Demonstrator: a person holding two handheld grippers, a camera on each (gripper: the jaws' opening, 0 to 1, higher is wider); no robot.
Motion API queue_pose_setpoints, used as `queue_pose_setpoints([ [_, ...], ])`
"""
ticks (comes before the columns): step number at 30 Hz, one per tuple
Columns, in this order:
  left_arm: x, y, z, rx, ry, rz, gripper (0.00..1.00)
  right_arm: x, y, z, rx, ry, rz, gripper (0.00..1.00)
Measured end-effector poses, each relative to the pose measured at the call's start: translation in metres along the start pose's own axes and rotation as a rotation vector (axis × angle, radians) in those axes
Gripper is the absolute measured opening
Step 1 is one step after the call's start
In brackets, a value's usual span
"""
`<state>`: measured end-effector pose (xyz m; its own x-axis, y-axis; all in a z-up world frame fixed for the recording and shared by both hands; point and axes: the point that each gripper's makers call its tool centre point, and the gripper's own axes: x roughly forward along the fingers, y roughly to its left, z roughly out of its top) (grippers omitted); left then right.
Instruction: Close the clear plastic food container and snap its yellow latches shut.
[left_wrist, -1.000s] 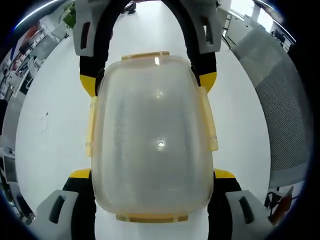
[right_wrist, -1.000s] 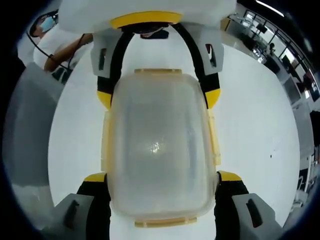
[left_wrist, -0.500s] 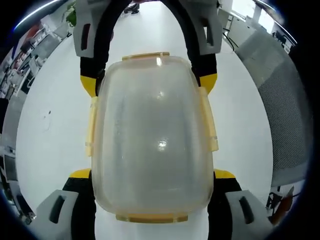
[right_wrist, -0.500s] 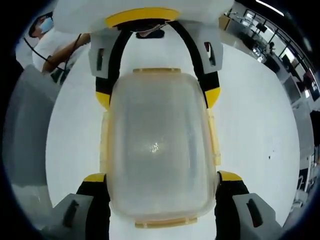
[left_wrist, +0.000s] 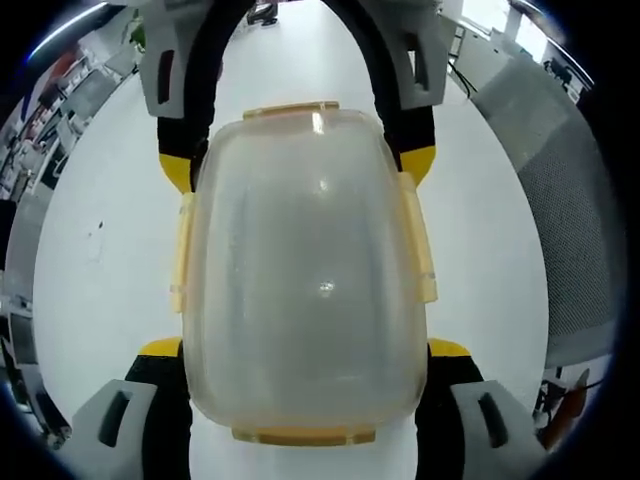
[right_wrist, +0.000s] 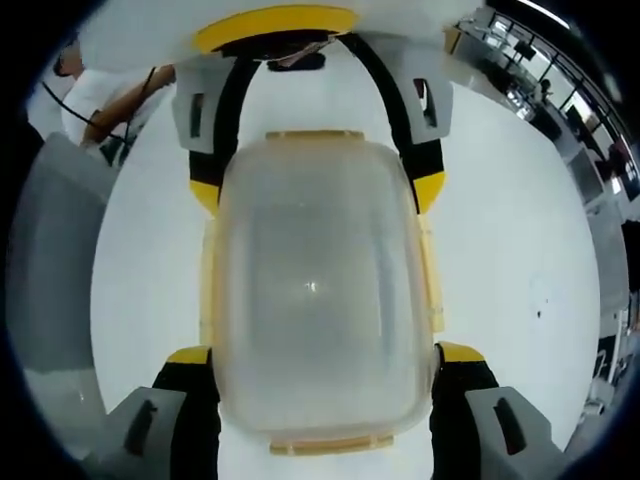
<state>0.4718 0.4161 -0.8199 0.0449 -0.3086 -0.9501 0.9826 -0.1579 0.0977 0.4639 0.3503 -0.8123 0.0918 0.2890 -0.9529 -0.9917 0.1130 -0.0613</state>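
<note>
On white bench (left_wrist: 90, 300): clear container (left_wrist: 305, 270), lid on, yellow latches (left_wrist: 418, 240) seemingly unsnapped; left gripper (left_wrist: 305, 400) and right gripper (right_wrist: 318, 400), both jaws wide, straddling opposite ends, gripping nothing.

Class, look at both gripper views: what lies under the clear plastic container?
A white tabletop shows around the container. The lid is frosted, so the inside and the surface directly beneath it cannot be made out. Both grippers' jaws flank its ends.

Cloudy glossy plastic container (left_wrist: 305, 270), yellow latches (left_wrist: 416, 238)
</note>
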Motion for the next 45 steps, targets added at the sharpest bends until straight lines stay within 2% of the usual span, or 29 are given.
queue_pose_setpoints([
  [10,-0.002,0.000,0.002,0.003,-0.016,0.005,0.94,-0.002,0.000,0.000,-0.013,-0.008,0.002,0.89],
  [12,-0.004,0.000,0.004,-0.013,-0.027,-0.002,0.94,-0.001,0.004,-0.001,0.001,-0.009,0.015,0.96],
  [13,-0.005,0.001,0.006,-0.008,-0.039,0.003,0.97,-0.001,0.003,-0.002,-0.010,-0.011,0.003,1.00],
  [14,-0.006,0.003,0.010,-0.003,-0.051,0.023,0.99,-0.002,-0.003,-0.001,-0.041,-0.015,-0.031,1.00],
  [17,-0.009,0.002,0.014,0.019,-0.050,0.019,0.99,-0.005,0.002,0.005,-0.013,-0.058,-0.007,1.00],
  [22,-0.010,0.001,0.013,0.023,-0.044,0.022,0.99,-0.008,-0.002,0.006,-0.041,-0.082,-0.030,1.00],
  [26,-0.012,0.001,0.014,0.012,-0.050,0.032,0.99,-0.013,-0.003,0.011,-0.022,-0.142,-0.052,1.00],
  [28,-0.016,0.002,0.020,-0.011,-0.094,0.045,0.98,-0.016,-0.005,0.015,0.000,-0.199,-0.072,1.00],
  [29,-0.019,0.003,0.025,-0.041,-0.133,0.053,0.98,-0.020,-0.003,0.019,0.042,-0.248,-0.067,1.00],
  [31,-0.024,0.008,0.027,-0.073,-0.171,0.080,0.98,-0.026,-0.004,0.022,0.102,-0.322,-0.081,1.00],
  [33,-0.025,0.009,0.026,-0.074,-0.193,0.093,0.98,-0.029,-0.004,0.023,0.133,-0.362,-0.096,1.00],
  [36,-0.029,0.008,0.032,-0.151,-0.307,0.110,0.98,-0.036,-0.003,0.026,0.194,-0.454,-0.136,1.00],
  [39,-0.034,0.009,0.036,-0.199,-0.380,0.139,0.99,-0.042,-0.006,0.028,0.254,-0.535,-0.175,1.00],
  [45,-0.048,0.010,0.044,-0.381,-0.562,0.173,0.98,-0.059,-0.014,0.031,0.411,-0.691,-0.254,1.00],
])
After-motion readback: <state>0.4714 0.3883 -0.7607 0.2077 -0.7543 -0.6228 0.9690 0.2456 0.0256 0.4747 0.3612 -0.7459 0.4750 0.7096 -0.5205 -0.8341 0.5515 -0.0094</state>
